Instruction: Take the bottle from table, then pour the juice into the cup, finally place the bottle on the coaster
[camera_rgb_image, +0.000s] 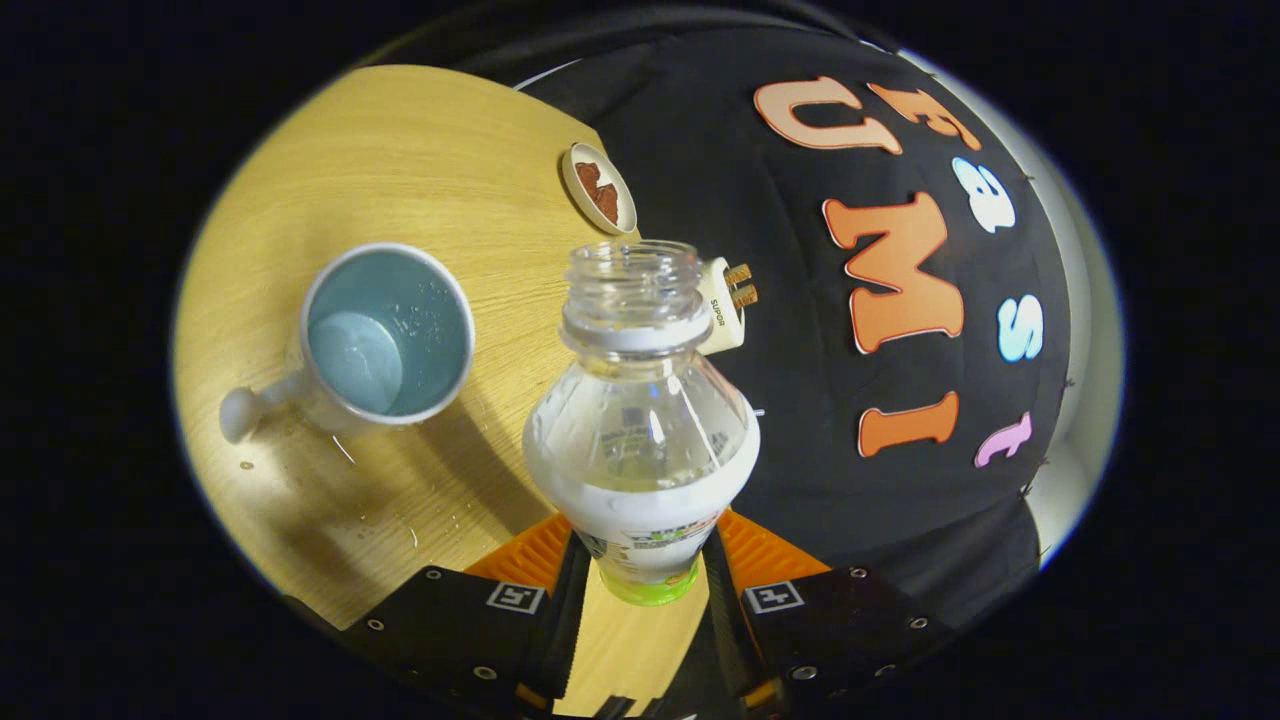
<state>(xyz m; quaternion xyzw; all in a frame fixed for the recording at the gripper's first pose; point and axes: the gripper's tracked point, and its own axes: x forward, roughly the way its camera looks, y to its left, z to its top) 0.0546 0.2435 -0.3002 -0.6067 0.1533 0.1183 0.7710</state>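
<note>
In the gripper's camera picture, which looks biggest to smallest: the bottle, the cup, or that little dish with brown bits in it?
1. Bottle, clamped between the gripper fingers; being nearest the camera inflates it.
2. Cup, standing on the table beyond the fingers.
3. Dish, far off at the table's edge.

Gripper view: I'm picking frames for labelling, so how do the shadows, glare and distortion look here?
In the gripper view, the cup casts a soft shadow on the wooden table toward the fingers; the clear bottle, clamped in the gripper, shows small highlights; fisheye bends the table edge; focus looks sharp.
</note>
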